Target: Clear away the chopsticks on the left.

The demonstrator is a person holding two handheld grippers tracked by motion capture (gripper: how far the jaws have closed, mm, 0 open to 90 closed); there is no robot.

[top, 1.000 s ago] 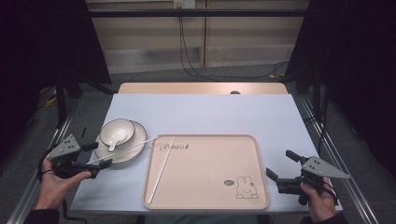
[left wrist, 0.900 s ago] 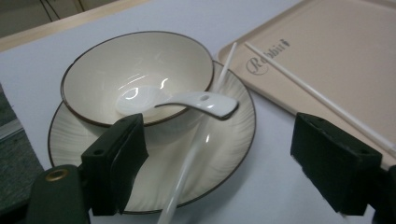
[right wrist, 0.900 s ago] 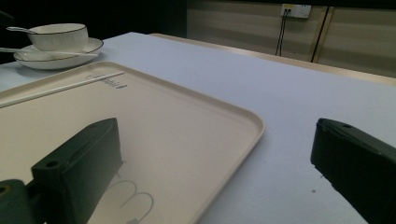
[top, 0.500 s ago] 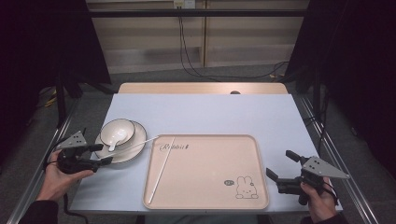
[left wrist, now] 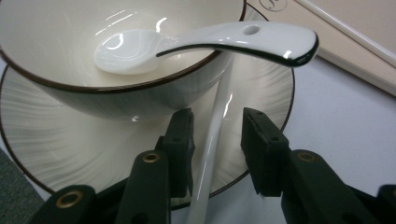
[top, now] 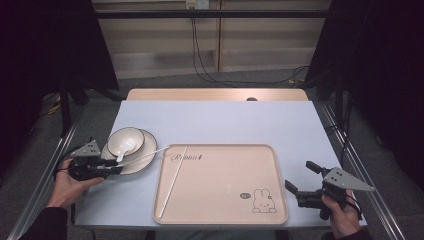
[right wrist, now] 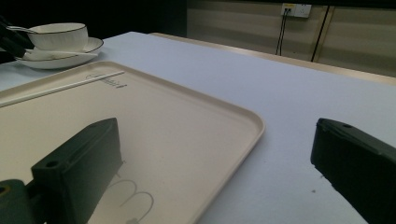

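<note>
- The chopstick [left wrist: 212, 140] we were after lay slantwise across the plate [left wrist: 70, 154]. Its near end hung over the plate's front rim and its far end ran out past the rim toward the tray [top: 225, 185].
- The left tongs [top: 114, 167] straddled that chopstick at the plate's front rim. The jaws had just been closing with the stick between them, but a gap showed on either side, so nothing was clenched yet.
- We judged that the closing should finish squarely, so both pads would meet the thin, glossy stick together. Otherwise it might roll or skid off across the plate.
- The bowl [left wrist: 116, 93] sat on the plate just behind the jaw tips, and the spoon [left wrist: 224, 39] handle jutted over the bowl's rim, right above the stick. The lift would have to stay low and draw toward us, away from the plate's middle, to miss both.
- A second chopstick [top: 173, 182] lay on the tray beside the plate, so we took that tray as the likely place for this one too.
- The right tongs [top: 298, 175] hung released and empty, well apart from the plate, over the bench [top: 215, 120] at the tray's far edge.
</note>
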